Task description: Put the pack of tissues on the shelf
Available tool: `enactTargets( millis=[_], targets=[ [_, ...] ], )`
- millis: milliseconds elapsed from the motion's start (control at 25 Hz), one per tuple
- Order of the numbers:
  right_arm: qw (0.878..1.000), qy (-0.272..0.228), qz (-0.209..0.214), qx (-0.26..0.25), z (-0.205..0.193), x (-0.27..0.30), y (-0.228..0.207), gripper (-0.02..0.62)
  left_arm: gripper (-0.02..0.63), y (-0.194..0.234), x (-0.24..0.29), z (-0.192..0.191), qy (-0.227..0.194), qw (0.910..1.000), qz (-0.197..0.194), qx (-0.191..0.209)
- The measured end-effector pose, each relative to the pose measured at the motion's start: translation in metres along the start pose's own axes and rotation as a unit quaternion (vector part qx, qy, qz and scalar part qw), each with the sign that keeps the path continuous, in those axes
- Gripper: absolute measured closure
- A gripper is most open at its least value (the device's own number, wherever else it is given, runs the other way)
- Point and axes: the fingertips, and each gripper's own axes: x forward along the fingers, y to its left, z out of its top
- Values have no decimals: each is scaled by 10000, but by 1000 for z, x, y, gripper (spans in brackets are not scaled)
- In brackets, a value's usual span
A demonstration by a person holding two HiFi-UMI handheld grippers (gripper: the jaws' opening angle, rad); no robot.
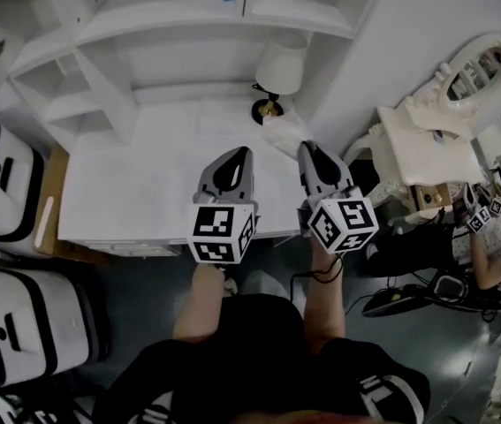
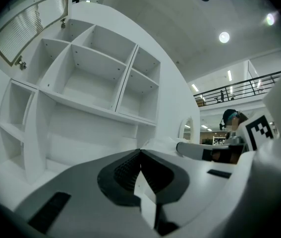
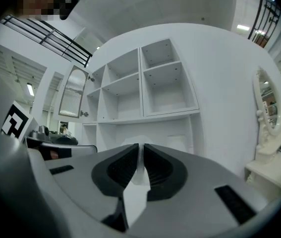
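Apparently right tongs (image 1: 309, 148) pinching crinkly plastic tissue pack (image 1: 282, 136), left tongs (image 1: 240, 154) pressed together.

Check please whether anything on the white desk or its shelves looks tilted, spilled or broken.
Nothing stands out. The lamp seems upright on the desk, the shelves look intact, and nothing is spilled.

Left gripper (image 2: 140, 151) level, fingers (image 2: 122, 171) closed, tips touching. White shelf unit (image 2: 100, 78) ahead. Right gripper (image 2: 182, 148) alongside (marker cube (image 2: 259, 128) visible), pack of tissues (image 2: 156, 144) at its tip.
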Motion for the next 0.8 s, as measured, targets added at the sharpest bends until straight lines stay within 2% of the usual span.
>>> enactTargets(
  millis=[200,320,560,800],
  targets=[
    [9995,251,-206,6,-9,-7,-24,549,595,-23,19,-6,172,9996,-210,-28],
    [9994,346,-75,-4,-7,0,-26,549,595,-38,29,-3,191,9992,-358,14],
    [9998,76,196,-55,5,28,-24,549,595,-13,44,9,44,9999,-33,121],
    [9994,-115,325,-98,22,53,-38,549,595,-1,64,26,-121,9996,164,219]
  ],
)
